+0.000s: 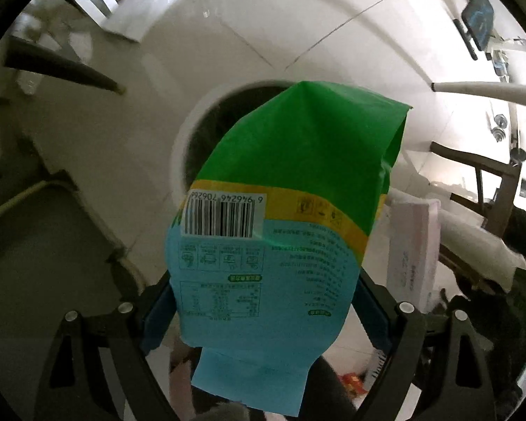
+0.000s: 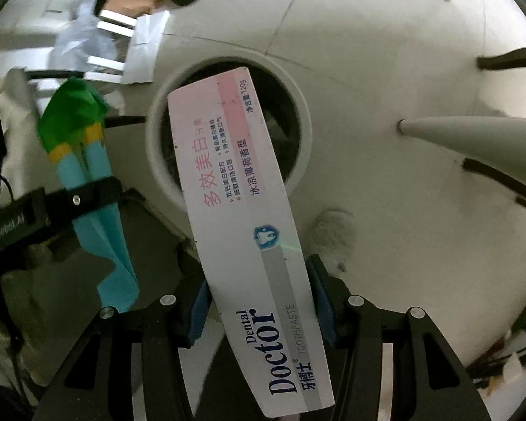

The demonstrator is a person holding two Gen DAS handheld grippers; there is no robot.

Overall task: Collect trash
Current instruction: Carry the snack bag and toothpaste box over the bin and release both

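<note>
My left gripper (image 1: pixel 264 301) is shut on a green, yellow and light-blue snack bag (image 1: pixel 284 210), held above the floor just in front of a round white trash bin (image 1: pixel 189 129) with a dark inside. My right gripper (image 2: pixel 259 298) is shut on a white and pink toothpaste box (image 2: pixel 235 210), whose far end reaches over the same bin (image 2: pixel 308 115). In the right wrist view the left gripper (image 2: pixel 87 193) and its bag (image 2: pixel 84 147) hang to the left of the bin. The toothpaste box also shows in the left wrist view (image 1: pixel 413 252) at the right.
White tiled floor (image 2: pixel 385 52) surrounds the bin. Pale furniture legs (image 2: pixel 473 137) and dark legs (image 2: pixel 508 61) stand at the right. A dark leg (image 1: pixel 59 66) and a grey surface (image 1: pixel 35 263) lie at the left. Papers and clutter (image 2: pixel 122 35) lie beyond the bin.
</note>
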